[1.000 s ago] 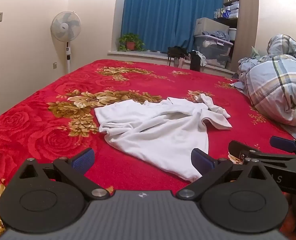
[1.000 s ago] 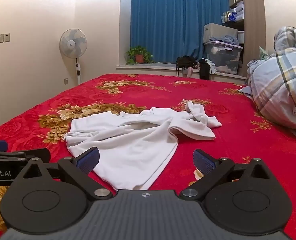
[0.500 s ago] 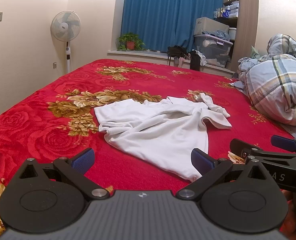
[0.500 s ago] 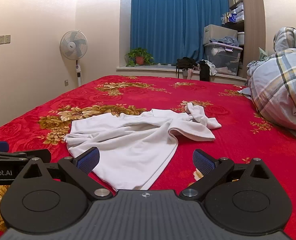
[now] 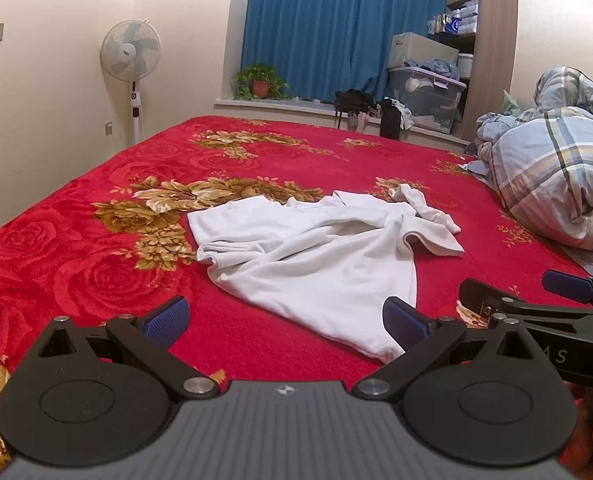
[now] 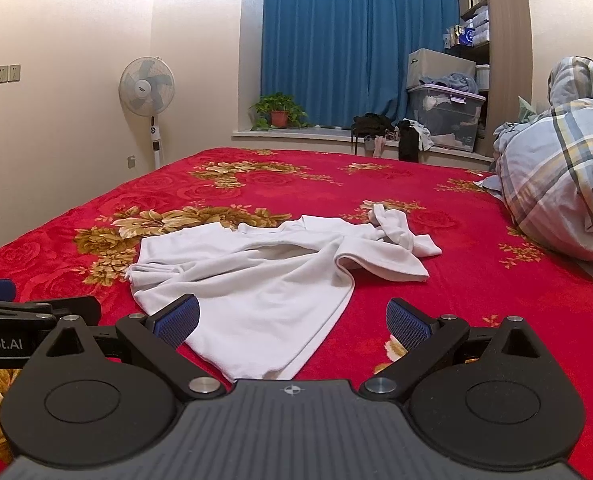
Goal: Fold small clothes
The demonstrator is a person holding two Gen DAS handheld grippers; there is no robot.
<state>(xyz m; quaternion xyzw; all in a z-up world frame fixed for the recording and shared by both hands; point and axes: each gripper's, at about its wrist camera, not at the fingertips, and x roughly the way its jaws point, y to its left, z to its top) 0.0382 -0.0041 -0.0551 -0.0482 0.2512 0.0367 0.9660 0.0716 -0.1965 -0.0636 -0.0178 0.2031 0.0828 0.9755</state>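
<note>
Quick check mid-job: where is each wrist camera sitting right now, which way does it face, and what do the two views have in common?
Left wrist: low over the bed, facing the curtain; open left gripper frames the white garment; right gripper at right edge.
Right wrist: same heading, beside it; open right gripper over the garment's near hem; left gripper at left edge.
Shared: garment, fan, plaid duvet.

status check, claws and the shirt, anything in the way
Left claw open, empty. Right claw open, empty, short of the hem. White shirt crumpled, unfolded on red blanket. Nothing in the way.
</note>
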